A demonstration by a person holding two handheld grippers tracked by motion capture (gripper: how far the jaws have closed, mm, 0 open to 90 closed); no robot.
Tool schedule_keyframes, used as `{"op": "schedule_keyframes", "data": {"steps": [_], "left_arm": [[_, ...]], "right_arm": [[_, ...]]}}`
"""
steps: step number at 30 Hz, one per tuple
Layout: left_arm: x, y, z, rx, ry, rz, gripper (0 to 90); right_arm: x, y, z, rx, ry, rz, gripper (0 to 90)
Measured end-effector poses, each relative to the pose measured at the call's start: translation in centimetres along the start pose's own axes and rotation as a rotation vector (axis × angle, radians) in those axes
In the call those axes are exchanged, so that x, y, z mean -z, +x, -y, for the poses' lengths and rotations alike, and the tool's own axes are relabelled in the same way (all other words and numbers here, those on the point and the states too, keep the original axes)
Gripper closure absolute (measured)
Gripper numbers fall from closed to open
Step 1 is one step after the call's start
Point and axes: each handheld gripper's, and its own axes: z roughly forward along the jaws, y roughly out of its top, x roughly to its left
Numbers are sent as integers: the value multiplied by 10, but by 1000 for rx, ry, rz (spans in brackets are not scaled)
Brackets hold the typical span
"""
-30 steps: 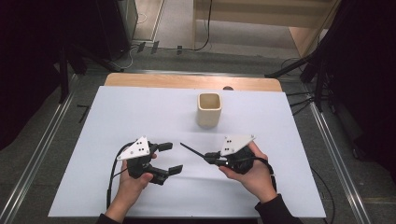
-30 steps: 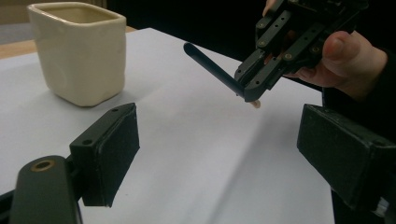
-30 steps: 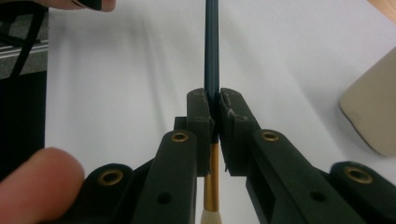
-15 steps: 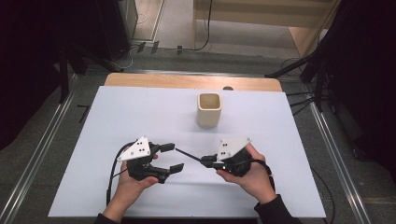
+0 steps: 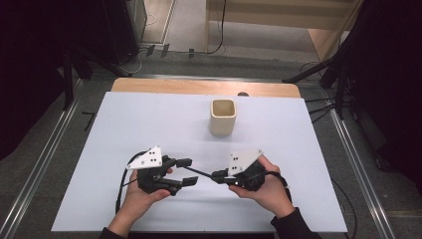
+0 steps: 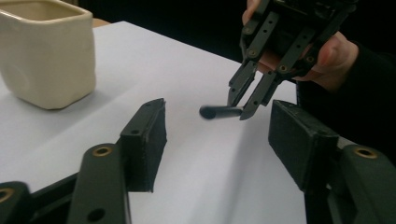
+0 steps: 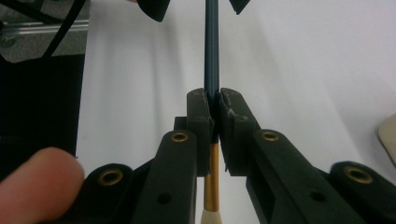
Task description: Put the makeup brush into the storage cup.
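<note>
A thin brush (image 5: 201,173) with a dark handle (image 7: 212,46), gold ferrule and pale bristles lies level above the white sheet. My right gripper (image 5: 219,175) is shut on it near the ferrule (image 7: 212,177). The handle's free end (image 6: 217,111) points between the pads of my left gripper (image 5: 187,172), whose jaws have just been closing. Both pads (image 6: 149,140) stand apart from the handle with a gap on each side. A cream square cup (image 5: 222,117) stands upright farther back, its mouth showing nothing inside.
The white sheet (image 5: 149,119) covers the table, with a wooden strip (image 5: 199,87) at its far edge. Metal rails run along both sides. Cables trail from each gripper toward the person's hands at the near edge.
The right gripper has carried the brush leftward, so the handle's end now sits between the left jaws. The left jaws have narrowed. The cup has not moved.
</note>
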Motion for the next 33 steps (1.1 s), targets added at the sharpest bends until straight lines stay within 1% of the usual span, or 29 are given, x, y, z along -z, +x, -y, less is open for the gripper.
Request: {"op": "schedule_keyframes", "data": {"steps": [4, 8, 9, 10, 11, 12, 14, 18, 23, 26, 33], "left_arm": [[-1, 0, -1, 1, 18, 32, 435], [-2, 0, -2, -1, 35, 45, 480], [-2, 0, -2, 0, 40, 52, 480], [-3, 0, -2, 1, 55, 51, 492], [-3, 0, -2, 1, 55, 51, 510], [-4, 1, -3, 6, 66, 52, 535], [-5, 3, -3, 11, 88, 71, 568], [-7, 5, -2, 17, 111, 82, 603], [-7, 6, -2, 30, 104, 96, 611], [-7, 6, -2, 37, 105, 105, 639], [-8, 7, -2, 45, 117, 106, 675]], "right_arm": [[-1, 0, 0, 10, 12, -9, 849], [-2, 0, 0, 15, 24, -11, 849], [-2, 1, 0, 19, 31, -13, 849], [-3, 1, 0, 23, 40, -11, 849], [-3, 1, 0, 23, 40, -11, 849], [-3, 2, -1, 29, 40, -16, 849], [-3, 2, -1, 29, 44, -15, 849], [-4, 2, -1, 33, 51, -18, 849], [-6, 2, 0, 39, 58, -28, 848], [-6, 2, 0, 47, 59, -27, 848], [-5, 3, 0, 47, 64, -33, 849]]}}
